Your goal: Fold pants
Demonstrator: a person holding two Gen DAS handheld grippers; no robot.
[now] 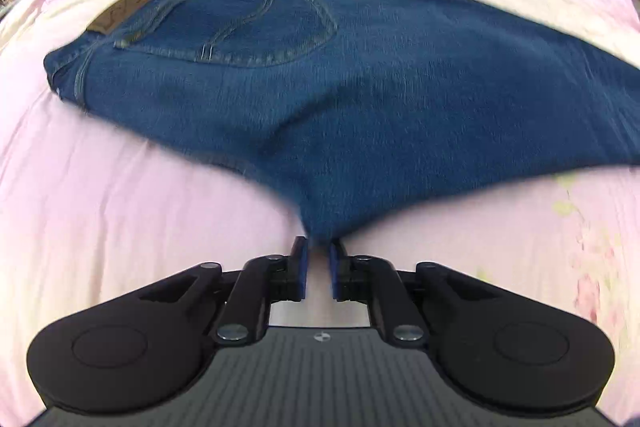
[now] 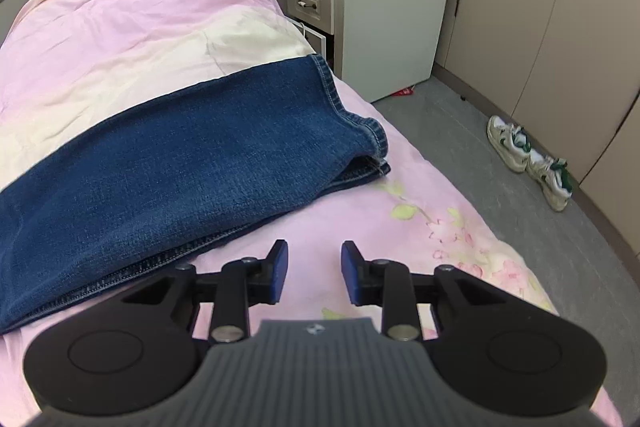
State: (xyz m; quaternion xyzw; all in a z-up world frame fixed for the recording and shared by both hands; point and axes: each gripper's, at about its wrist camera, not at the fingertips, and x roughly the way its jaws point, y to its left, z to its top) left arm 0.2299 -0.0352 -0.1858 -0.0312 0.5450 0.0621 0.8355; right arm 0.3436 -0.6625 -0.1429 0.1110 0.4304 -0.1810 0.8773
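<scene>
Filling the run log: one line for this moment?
left hand-held gripper: shut on blue denim jeans | right hand-held gripper: open, empty | pink bedsheet

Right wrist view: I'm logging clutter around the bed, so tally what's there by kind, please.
Jeans: 1
Sneakers: 2
Nightstand: 1
Pink bedcover: 1
Total: 5

Bright, even indoor light; motion-blurred left wrist view, fisheye bending at edges.
</scene>
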